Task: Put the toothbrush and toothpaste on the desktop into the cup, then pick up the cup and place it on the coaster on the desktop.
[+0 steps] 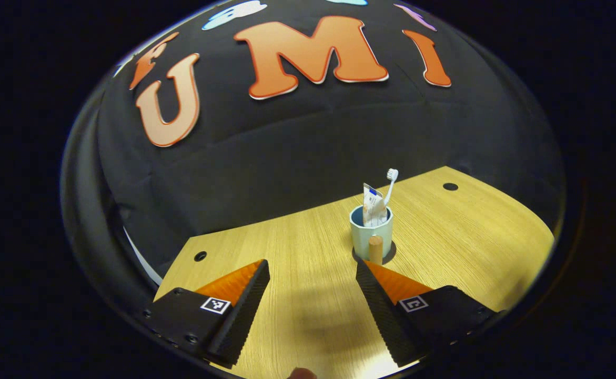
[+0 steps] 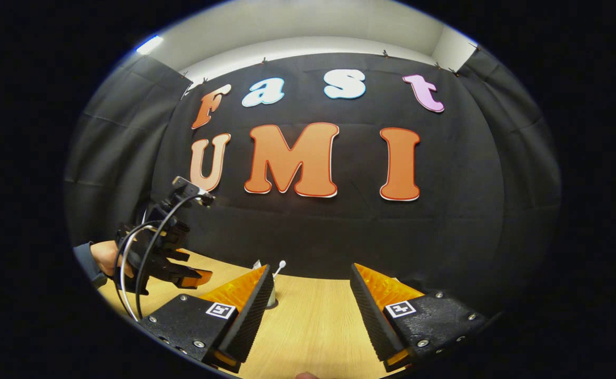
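Toothbrush (image 1: 391,181) and toothpaste (image 1: 373,206) stand upright in the cup (image 1: 371,234), which sits on a dark coaster (image 1: 389,258) toward the table's (image 1: 297,237) far edge in the left gripper view; the left hand-held gripper (image 1: 313,289) hangs agape, empty. In the right gripper view, the right hand-held gripper (image 2: 312,295) is spread wide over the table, the cup (image 2: 272,297) peeking past its finger.

The cup (image 1: 371,234) stands on a coaster (image 1: 389,257) on the tabletop (image 1: 297,247), toward its back edge, before the booth wall. The toothbrush (image 1: 391,184) and toothpaste (image 1: 373,206) stand in the cup, toothbrush to the right. The left claw (image 1: 313,287) sits just before the cup, slightly left of it.
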A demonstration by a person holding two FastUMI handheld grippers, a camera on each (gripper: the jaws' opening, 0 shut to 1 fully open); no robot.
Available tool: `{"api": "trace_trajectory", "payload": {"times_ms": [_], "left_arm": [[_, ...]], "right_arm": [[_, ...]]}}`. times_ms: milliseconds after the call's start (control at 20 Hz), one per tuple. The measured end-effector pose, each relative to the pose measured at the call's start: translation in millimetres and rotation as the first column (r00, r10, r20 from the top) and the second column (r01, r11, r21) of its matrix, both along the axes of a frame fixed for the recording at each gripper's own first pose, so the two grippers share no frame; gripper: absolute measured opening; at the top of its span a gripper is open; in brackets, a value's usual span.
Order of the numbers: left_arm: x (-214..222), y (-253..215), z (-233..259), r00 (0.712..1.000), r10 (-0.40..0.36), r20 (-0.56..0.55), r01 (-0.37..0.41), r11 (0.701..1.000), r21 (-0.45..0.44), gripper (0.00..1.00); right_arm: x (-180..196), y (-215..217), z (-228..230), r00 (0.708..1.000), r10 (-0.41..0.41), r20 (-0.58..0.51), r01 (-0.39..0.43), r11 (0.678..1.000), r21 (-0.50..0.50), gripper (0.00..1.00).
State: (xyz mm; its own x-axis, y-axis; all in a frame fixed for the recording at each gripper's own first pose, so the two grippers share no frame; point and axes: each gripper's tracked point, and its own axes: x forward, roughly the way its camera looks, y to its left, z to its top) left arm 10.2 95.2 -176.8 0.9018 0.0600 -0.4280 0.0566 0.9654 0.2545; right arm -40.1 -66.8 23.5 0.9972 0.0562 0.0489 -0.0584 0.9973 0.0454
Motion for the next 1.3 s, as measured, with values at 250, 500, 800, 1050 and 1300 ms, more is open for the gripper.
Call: {"api": "trace_trajectory", "payload": {"times_ms": [250,500,800,1050,1300], "left_arm": [[-64,41,49,0.974,0.077,0.215,-0.068,0.996,-0.048,0.99],[-142,39,74,0.947,0.061,0.315,-0.029,0.994,-0.108,0.99],[-206,28,97,0.924,0.055,0.379,-0.001,0.990,-0.141,1.00],[-233,12,118,0.889,0.037,0.456,0.022,0.992,-0.123,0.98],[-242,-3,111,0.880,0.038,0.474,0.047,0.985,-0.164,0.98]], "right_arm": [[-24,45,17,0.995,0.047,0.087,-0.046,0.999,-0.014,0.88],[-63,74,14,0.992,0.061,0.108,-0.059,0.998,-0.017,0.88],[-113,89,33,0.988,0.071,0.137,-0.071,0.997,-0.003,0.88],[-136,85,44,0.986,0.049,0.162,-0.048,0.999,-0.010,0.88],[-140,79,31,0.989,0.049,0.143,-0.047,0.999,-0.017,0.88]]}}
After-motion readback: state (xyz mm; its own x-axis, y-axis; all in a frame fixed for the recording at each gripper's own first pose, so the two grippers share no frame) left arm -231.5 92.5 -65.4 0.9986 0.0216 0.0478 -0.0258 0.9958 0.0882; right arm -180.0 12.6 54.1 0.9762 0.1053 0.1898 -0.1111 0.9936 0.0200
